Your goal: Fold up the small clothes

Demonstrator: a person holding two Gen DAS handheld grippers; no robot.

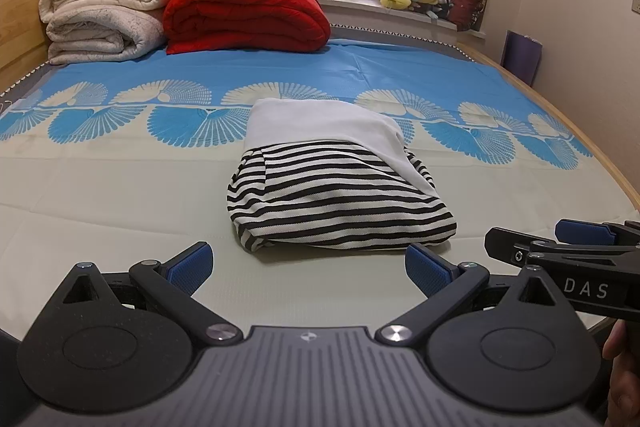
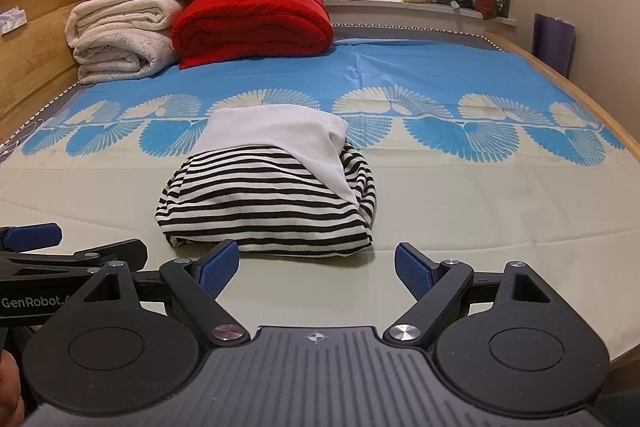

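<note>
Garment: the striped garment (image 1: 340,203) lay folded into a compact bundle on the bed (image 1: 120,195), its white panel turned over the far half – near the middle of the sheet, just beyond both sets of tongs.
Left tongs (image 1: 308,267): released, the blue pads spread wide with nothing between them, held short of the bundle's near edge.
Right tongs (image 2: 316,269): likewise released and empty, pads apart, close beside the left ones.
Progress: the fold looked essentially finished, though the right side bulged where the stripes rolled out from under the white flap.
Risk: a pinch taken on the top layer alone would probably peel the flap back and undo the fold.
Risk: a low push into the near edge could drag the bundle and rumple the sheet – soft knit slides rather than lifts.
Surroundings: the red quilt (image 1: 244,15) and stacked blankets (image 1: 104,15) sat well apart at the head of the bed.
</note>
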